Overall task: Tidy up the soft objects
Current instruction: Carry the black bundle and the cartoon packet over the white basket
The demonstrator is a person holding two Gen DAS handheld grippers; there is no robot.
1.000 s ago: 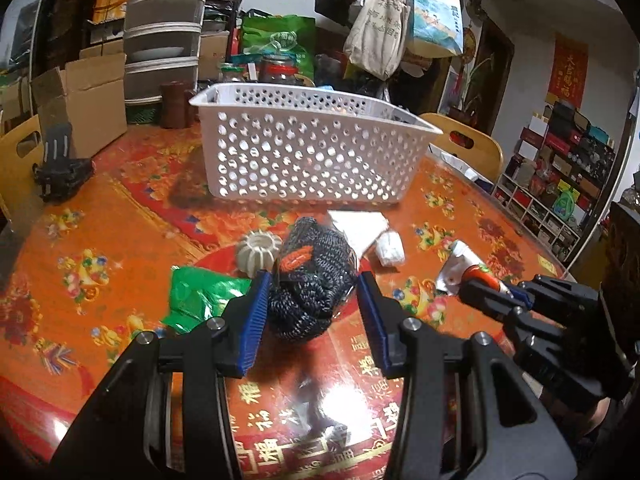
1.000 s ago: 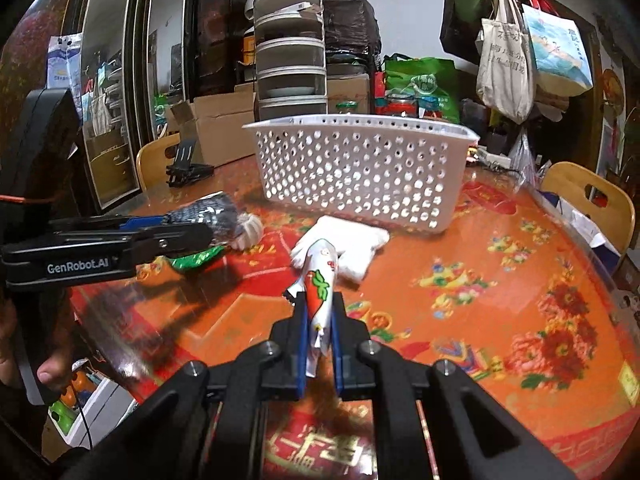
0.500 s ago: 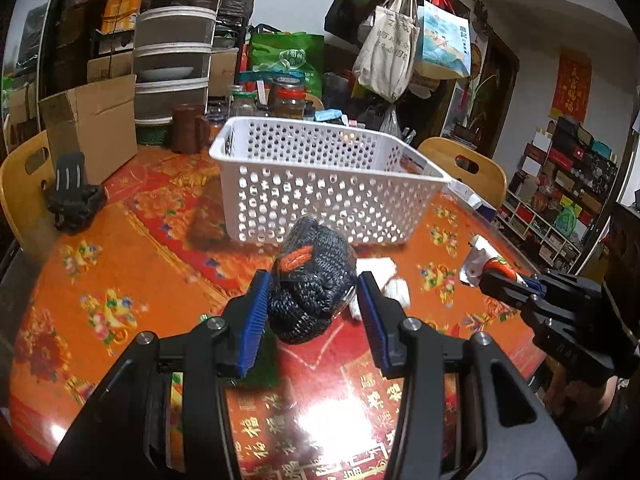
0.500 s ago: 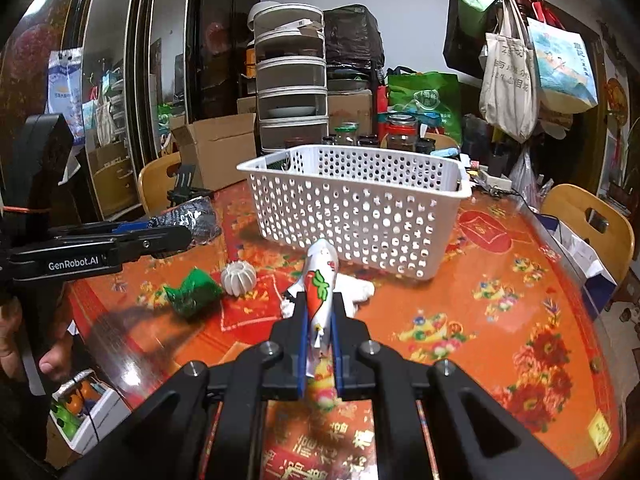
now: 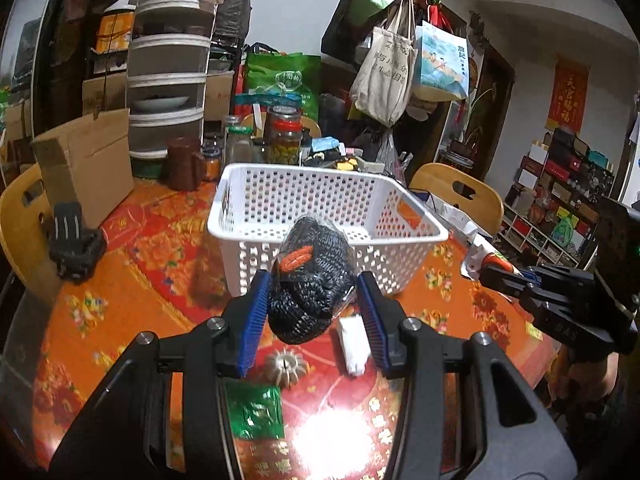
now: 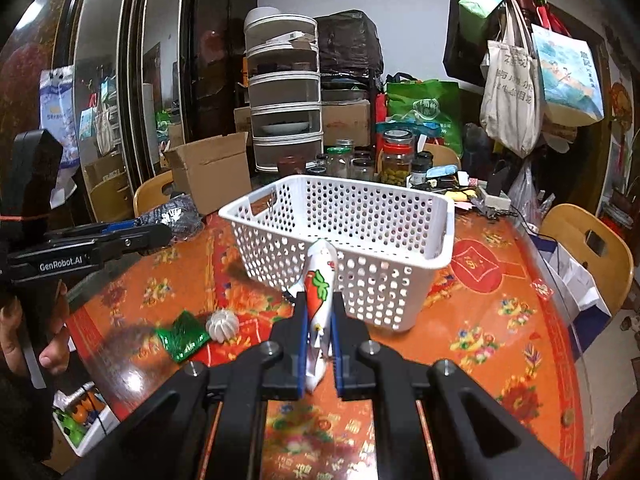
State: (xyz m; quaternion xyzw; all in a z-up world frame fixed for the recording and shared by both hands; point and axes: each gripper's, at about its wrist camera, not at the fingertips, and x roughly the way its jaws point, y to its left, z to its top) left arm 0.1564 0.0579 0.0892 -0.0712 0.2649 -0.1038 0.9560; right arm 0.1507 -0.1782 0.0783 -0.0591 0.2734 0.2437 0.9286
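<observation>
- The dark knitted bundle in clear wrap (image 5: 310,280) is sitting clamped at its middle between the left gripper (image 5: 311,318) jaws; it looks light and squashy, its film slippery.
- The right gripper (image 6: 320,344) jaws are pinching a flat white printed pouch (image 6: 318,304), limp and light.
- Compared with a second ago, both loads are riding higher, nearer the white perforated plastic basket (image 5: 400,248) on the worktop (image 5: 120,280).

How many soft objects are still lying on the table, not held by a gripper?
3: a green packet, a white ridged ball beside it, and a white packet. The basket may hide others.
</observation>
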